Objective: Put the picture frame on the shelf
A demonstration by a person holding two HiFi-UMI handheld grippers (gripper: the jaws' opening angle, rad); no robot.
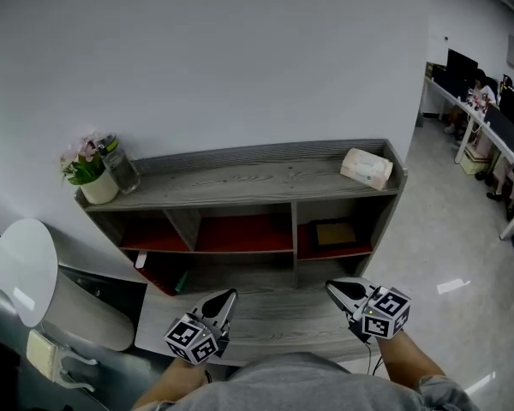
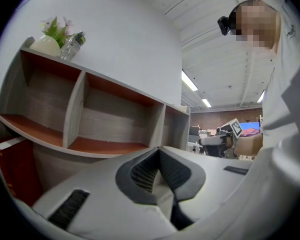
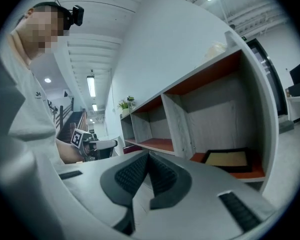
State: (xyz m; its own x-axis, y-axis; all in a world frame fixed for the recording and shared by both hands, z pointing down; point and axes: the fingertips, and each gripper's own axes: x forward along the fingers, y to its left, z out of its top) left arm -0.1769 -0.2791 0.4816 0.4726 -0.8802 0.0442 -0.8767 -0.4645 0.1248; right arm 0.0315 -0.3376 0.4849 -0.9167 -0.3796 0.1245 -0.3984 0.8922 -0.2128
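The potted plant point(image 1: 97, 184) with pink flowers stands at the far left of the top board of the grey wooden shelf unit point(image 1: 240, 178). A clear plastic bottle point(image 1: 122, 171) is just beside it, on its right. Below, the unit has three compartments with red floors. Under the leftmost one, a red board point(image 1: 154, 274) leans in the lower bay, with a small green object point(image 1: 181, 281) near it that is too small to identify.

The left gripper point(image 1: 226, 300) is held level in front of the unit's low front ledge. Its jaws are closed together with nothing between them, as its own view confirms. The right gripper point(image 1: 337, 289) is held level alongside, well apart from the left one, with its jaws likewise pressed together and empty.

The picture frame point(image 1: 335, 234) lies flat on the red floor of the rightmost compartment, dark border around a tan centre. Neither gripper touches it.

A pale wrapped packet point(image 1: 366, 168) rests on the right end of the top board. Farther right, across the open floor, a seated person point(image 1: 480, 88) is at a row of white desks point(image 1: 495, 135) with monitors.
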